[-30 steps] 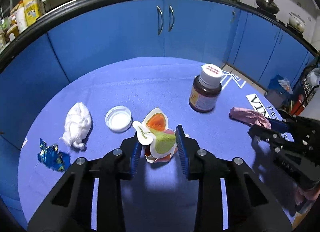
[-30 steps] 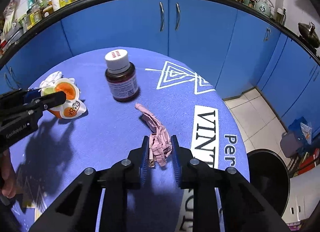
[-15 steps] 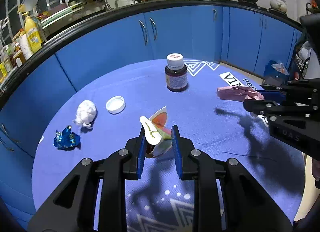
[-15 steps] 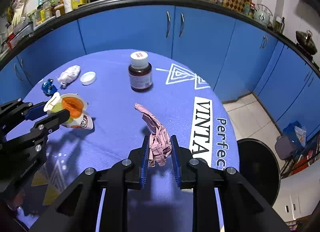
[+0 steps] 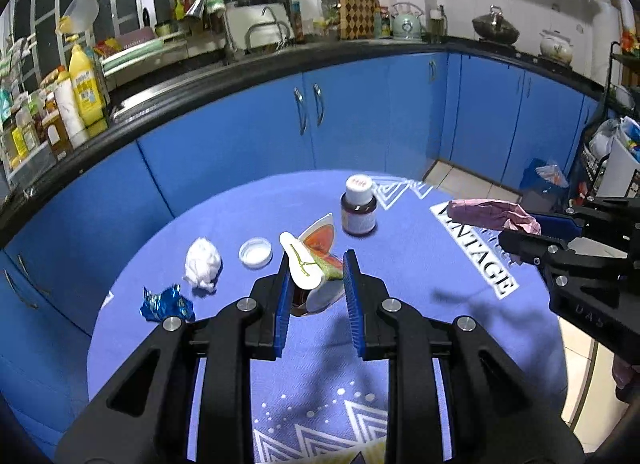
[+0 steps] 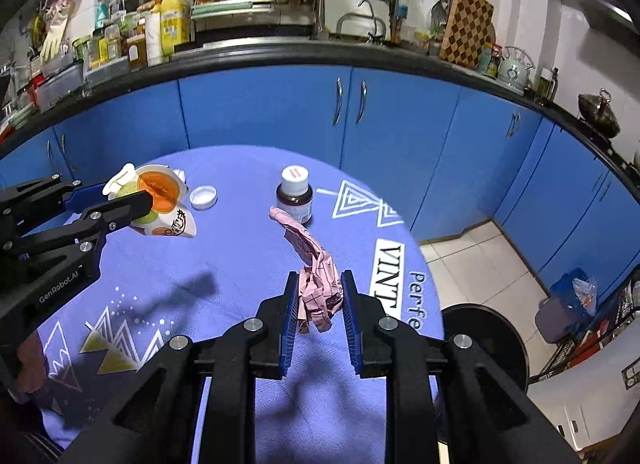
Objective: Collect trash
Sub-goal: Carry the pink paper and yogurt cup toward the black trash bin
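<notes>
I hold two pieces of trash clear of the blue tablecloth (image 5: 400,264): my left gripper (image 5: 316,284) is clamped on a crushed paper cup (image 5: 316,260), my right gripper (image 6: 320,296) on a crumpled pink wrapper (image 6: 316,280). Neither is binned yet; the black bin (image 6: 488,336) stands on the floor just past the table's right edge. Still lying on the cloth are a white tissue wad (image 5: 202,264), a blue foil wrapper (image 5: 166,304) and a white bottle cap (image 5: 256,252), near the upright brown bottle (image 5: 359,207). The pink wrapper's long axis runs away from my jaws, its free end pointing toward the bottle. The cup lies tilted, mouth toward the right gripper.
</notes>
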Motion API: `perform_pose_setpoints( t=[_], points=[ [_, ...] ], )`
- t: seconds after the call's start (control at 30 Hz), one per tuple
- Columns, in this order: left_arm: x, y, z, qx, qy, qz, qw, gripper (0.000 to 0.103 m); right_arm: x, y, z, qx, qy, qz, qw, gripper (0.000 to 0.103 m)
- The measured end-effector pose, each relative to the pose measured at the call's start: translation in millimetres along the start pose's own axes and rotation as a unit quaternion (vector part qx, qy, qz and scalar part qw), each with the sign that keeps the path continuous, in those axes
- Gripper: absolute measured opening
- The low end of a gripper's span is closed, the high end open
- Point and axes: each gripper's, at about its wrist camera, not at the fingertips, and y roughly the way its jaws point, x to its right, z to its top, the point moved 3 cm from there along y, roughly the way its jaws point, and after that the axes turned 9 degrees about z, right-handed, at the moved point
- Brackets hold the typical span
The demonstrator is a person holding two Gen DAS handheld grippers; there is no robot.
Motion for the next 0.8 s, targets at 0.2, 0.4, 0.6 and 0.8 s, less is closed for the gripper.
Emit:
perform_pose_setpoints(
  t=[0.2,0.4,0.6,0.8],
  points=[
    [21.5,-12.8,17.4,0.02,0.013,-0.017,0.9996,0.025,14.7,-18.8,1.8,0.016,0.009,-0.018,1.0,0.021],
    [52.2,-18.5,34.9,0.037,0.04,-0.031,0.998,0.025,35.9,-36.1,-0.9,0.028,0.021,-0.038,0.999,0.021],
    [87.9,-19.0,48.5,0.05,0.069,-0.046,0.9952,0.025,62.7,-54.4,-6.9,0.041,0.038,-0.059,0.997,0.021],
    [124.0,-16.8,58.3,0.061,0.099,-0.06,0.9915,0.026,85.5,-66.4,-11.9,0.049,0.051,-0.075,0.995,0.021]
  ],
)
